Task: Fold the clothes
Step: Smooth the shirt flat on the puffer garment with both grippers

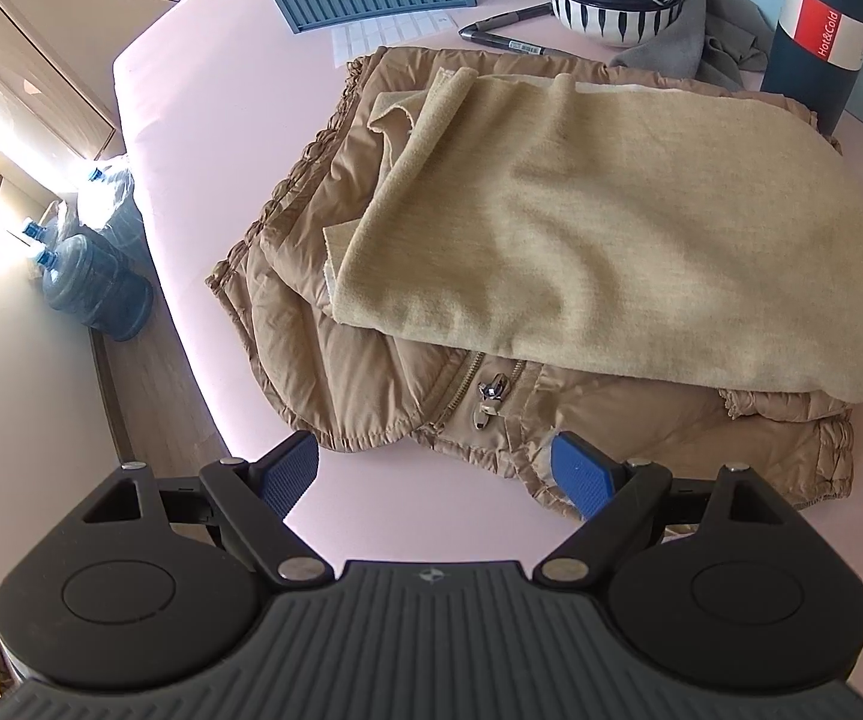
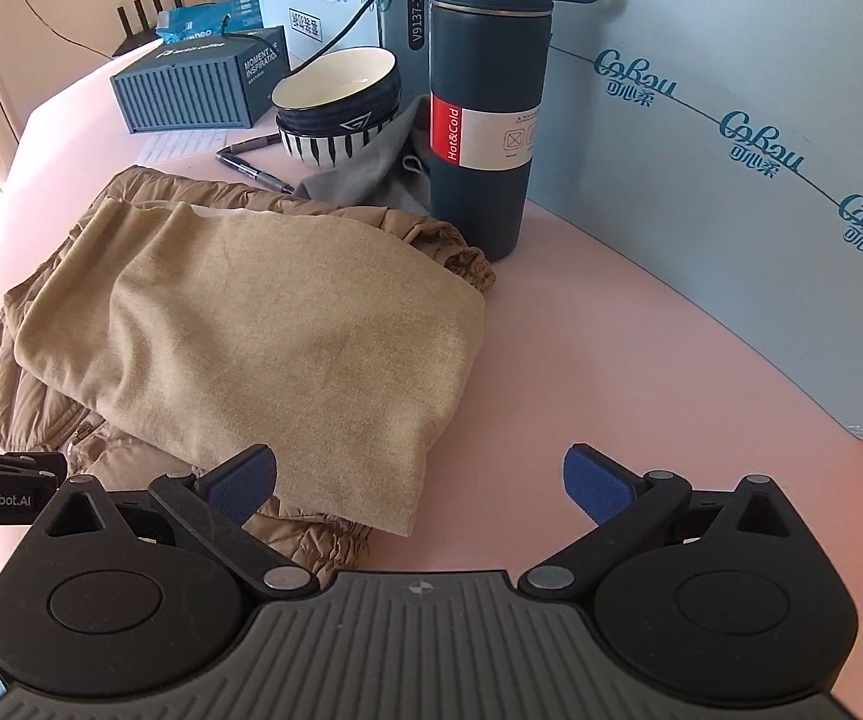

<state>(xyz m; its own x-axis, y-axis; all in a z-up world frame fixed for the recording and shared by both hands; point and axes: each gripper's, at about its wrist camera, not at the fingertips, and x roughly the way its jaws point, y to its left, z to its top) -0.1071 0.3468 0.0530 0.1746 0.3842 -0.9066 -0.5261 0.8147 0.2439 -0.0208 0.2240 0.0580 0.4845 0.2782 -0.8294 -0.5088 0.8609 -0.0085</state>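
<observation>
With both the left gripper [image 1: 436,468] and right gripper [image 2: 419,483] spread wide and empty, pinch the beige cloth [image 1: 599,228] by its near corners (not the puffer jacket [image 1: 335,360] beneath) before folding.

On the tabletop [image 2: 611,360] are counted: one tan padded jacket [image 1: 335,360], one beige cloth [image 1: 611,228], one grey cloth [image 2: 365,174], two stacked bowls [image 2: 335,114], two pens [image 1: 503,30], one flask [image 2: 485,120], one ribbed blue box [image 2: 191,90]. Three water jugs [image 1: 95,282] are counted on the floor.
</observation>
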